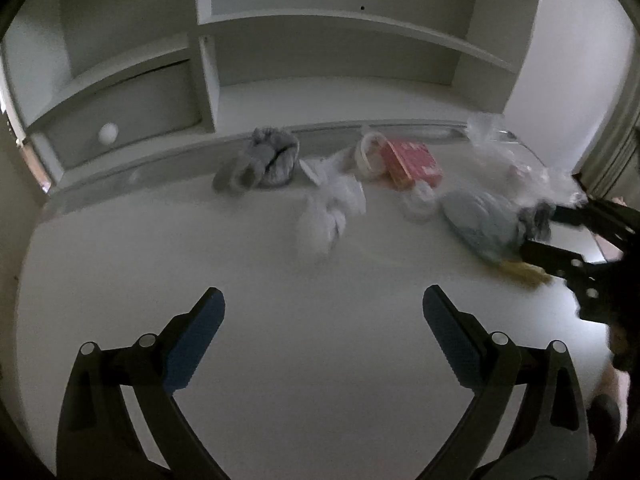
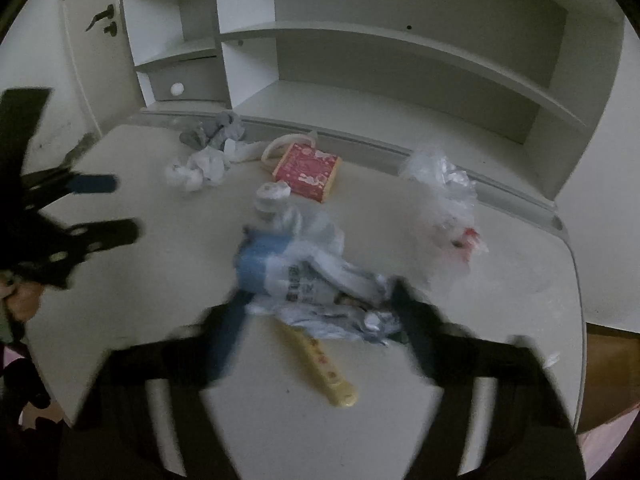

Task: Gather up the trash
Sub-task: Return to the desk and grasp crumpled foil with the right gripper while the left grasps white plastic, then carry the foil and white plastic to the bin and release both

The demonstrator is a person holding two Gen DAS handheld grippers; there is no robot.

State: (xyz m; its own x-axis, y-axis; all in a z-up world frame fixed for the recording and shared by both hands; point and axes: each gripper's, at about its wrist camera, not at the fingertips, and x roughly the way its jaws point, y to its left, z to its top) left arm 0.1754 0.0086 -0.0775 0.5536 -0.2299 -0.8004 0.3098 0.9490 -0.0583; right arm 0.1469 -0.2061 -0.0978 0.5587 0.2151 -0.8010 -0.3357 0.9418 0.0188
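Trash lies scattered on a white desk (image 1: 280, 340). A crumpled blue-and-white plastic bag (image 2: 312, 276) lies between the fingers of my right gripper (image 2: 320, 312), whose jaws stand apart around it; it also shows in the left wrist view (image 1: 480, 220). A yellow wrapper (image 2: 320, 364) lies under it. A red box (image 2: 308, 172), white crumpled tissue (image 1: 332, 208), a grey rag (image 1: 268, 156) and a clear plastic bag (image 2: 444, 196) lie farther back. My left gripper (image 1: 324, 312) is open and empty over bare desk.
A white shelf unit (image 1: 340, 60) stands at the back of the desk with a small drawer and round knob (image 1: 108, 133). A roll of tape (image 1: 370, 154) leans by the red box. The desk's right edge (image 2: 576, 280) is near.
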